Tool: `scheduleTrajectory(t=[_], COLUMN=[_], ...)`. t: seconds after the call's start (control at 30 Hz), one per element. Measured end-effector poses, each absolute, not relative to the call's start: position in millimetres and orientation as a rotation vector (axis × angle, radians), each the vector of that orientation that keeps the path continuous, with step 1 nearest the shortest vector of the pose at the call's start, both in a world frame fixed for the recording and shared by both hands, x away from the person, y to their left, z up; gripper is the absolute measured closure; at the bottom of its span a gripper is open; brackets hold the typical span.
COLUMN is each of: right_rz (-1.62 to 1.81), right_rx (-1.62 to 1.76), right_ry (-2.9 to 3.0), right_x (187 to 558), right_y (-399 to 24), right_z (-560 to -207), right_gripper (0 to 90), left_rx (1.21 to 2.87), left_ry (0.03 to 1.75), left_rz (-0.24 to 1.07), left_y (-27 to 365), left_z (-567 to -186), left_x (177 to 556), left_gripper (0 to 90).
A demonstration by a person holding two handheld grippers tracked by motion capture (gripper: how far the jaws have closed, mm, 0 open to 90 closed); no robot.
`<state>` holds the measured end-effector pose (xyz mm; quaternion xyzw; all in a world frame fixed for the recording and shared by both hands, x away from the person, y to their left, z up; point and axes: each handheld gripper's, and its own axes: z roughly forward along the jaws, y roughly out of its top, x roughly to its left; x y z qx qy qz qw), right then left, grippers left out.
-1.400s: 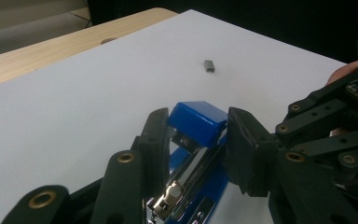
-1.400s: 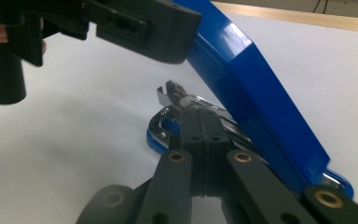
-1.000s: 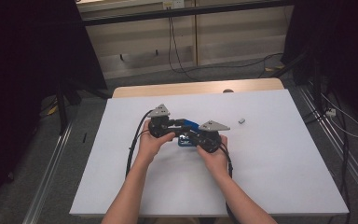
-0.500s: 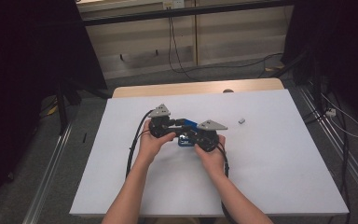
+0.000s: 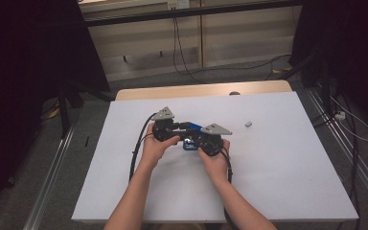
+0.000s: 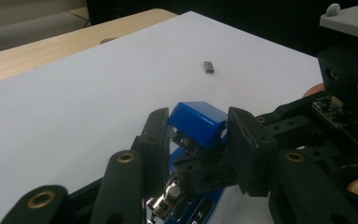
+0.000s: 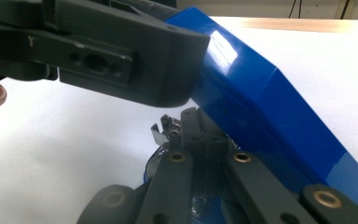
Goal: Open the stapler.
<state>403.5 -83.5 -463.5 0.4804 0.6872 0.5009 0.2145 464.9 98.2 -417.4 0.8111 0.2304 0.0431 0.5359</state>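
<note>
You hold both grippers close together near the middle of the white table (image 5: 124, 191), your hands side by side and nearly touching. Between them sits a blue stapler (image 5: 191, 139), its base on the table and its top arm raised at a slant.

Your left gripper (image 6: 200, 135) is clamped on the stapler: in the left gripper view its two black jaws stand on either side of the blue top (image 6: 198, 122), pressing on both flanks near the tip. Below the top you see the metal staple channel (image 6: 170, 196) and the blue base.

Your right gripper (image 7: 198, 135) is fully closed. In the right gripper view its jaws meet at the tips right under the raised blue top (image 7: 270, 116), beside a small metal part (image 7: 161, 133) of the stapler. Whether those tips pinch that metal, you cannot tell. The left gripper's jaw crosses the upper part of that view, lying against the blue top.

A small grey piece (image 5: 248, 124) lies alone on the table, well apart from the stapler, beyond your right hand (image 5: 215, 160)
</note>
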Motion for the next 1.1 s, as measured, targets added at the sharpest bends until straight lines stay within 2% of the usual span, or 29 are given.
scheduleTrajectory(t=[0.4, 0.67, 0.83, 0.87, 1.1], right_rz=[1.381, 1.381, 1.38, 1.377, 1.383], right_rx=[1.342, 1.353, 1.352, 1.346, 1.35], right_ry=[1.877, 1.87, 1.872, 1.875, 1.872], right_x=[402, 401, 402, 402, 402], right_y=[-81, -81, -81, -80, -81], right_z=[-464, -464, -463, -462, -462], right_gripper=[90.0, 90.0, 90.0, 90.0, 90.0], left_rx=[1.952, 1.972, 2.002, 2.016, 2.031], left_ry=[0.56, 0.556, 0.559, 0.592, 0.615], left_rz=[0.116, 0.13, 0.185, 0.2, 0.198], left_y=[103, 113, 122, 126, 125], left_z=[-418, -415, -412, -413, -427], left_x=[464, 463, 464, 466, 469], left_gripper=[49.4, 49.6, 54.3, 58.8, 72.6])
